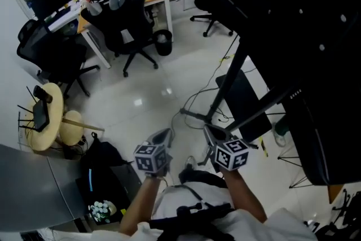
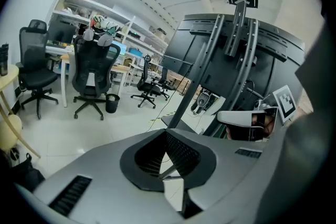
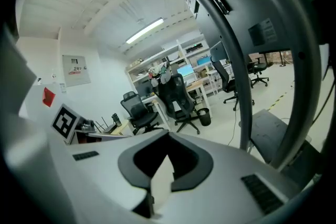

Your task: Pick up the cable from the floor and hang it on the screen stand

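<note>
Holds left gripper and right gripper side by side, jaws pressed together and empty, probably just for the approach; leaves the cable loose on the floor ahead, beside the foot of the screen stand; needs jaws parted before any grasp.

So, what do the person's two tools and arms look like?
The left tool and right tool have smooth grey bodies. Each carries a cube with black-and-white square markers. The pads are dark and ribbed. The person wears a white top with a black strap.
</note>
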Demonstrator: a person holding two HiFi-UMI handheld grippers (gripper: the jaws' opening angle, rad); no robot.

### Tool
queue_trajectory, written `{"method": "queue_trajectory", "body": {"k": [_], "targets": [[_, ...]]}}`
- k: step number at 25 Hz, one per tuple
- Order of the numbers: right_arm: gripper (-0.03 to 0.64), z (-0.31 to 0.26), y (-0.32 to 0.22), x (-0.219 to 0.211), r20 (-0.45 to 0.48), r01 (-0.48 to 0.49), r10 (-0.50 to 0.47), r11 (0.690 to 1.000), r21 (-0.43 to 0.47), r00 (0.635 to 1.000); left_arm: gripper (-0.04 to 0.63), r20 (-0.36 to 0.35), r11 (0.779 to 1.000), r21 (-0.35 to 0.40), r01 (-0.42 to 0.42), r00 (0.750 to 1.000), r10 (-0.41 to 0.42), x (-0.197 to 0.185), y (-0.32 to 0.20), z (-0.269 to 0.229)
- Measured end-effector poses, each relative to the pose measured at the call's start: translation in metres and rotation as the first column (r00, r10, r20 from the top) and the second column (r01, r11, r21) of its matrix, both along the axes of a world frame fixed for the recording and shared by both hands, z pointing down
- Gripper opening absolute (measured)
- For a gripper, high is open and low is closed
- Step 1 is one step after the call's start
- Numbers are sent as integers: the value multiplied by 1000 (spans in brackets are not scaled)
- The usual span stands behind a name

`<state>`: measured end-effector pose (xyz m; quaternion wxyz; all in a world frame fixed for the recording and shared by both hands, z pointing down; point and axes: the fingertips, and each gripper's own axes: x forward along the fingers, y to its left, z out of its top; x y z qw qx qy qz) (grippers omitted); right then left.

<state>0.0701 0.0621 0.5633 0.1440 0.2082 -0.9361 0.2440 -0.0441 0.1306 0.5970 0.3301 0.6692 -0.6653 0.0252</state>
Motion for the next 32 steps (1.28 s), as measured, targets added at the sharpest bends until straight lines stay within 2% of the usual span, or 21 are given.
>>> {"method": "queue_trajectory", "body": {"k": [8, 13, 17, 24, 30, 32], "targets": [[0, 9, -46, -2, 0, -37, 37, 999, -27, 999, 2, 32, 999, -22, -35, 999, 36, -11, -54, -2], [0, 19, -57, 2, 10, -85, 85, 994, -62, 996, 2, 55, 992, -50, -117, 991, 119, -5, -85, -1], [0, 22, -75, 12, 8, -162, 163, 984, -76, 987, 2, 65, 977, -67, -200, 977, 205, -1, -118, 5], [0, 27, -111, 16, -22, -300, 299, 953, -51, 954, 2, 82, 925, -119, -362, 925, 372, -7, -185, 40], [0, 33, -150, 8, -43, -467, 465, 882, -65, 884, 2, 71, 866, -139, -480, 868, 492, -19, -238, 61], [0, 35, -158, 1, -49, -511, 509, 856, -76, 860, 2, 69, 839, -154, -521, 842, 536, -24, -251, 68]]}}
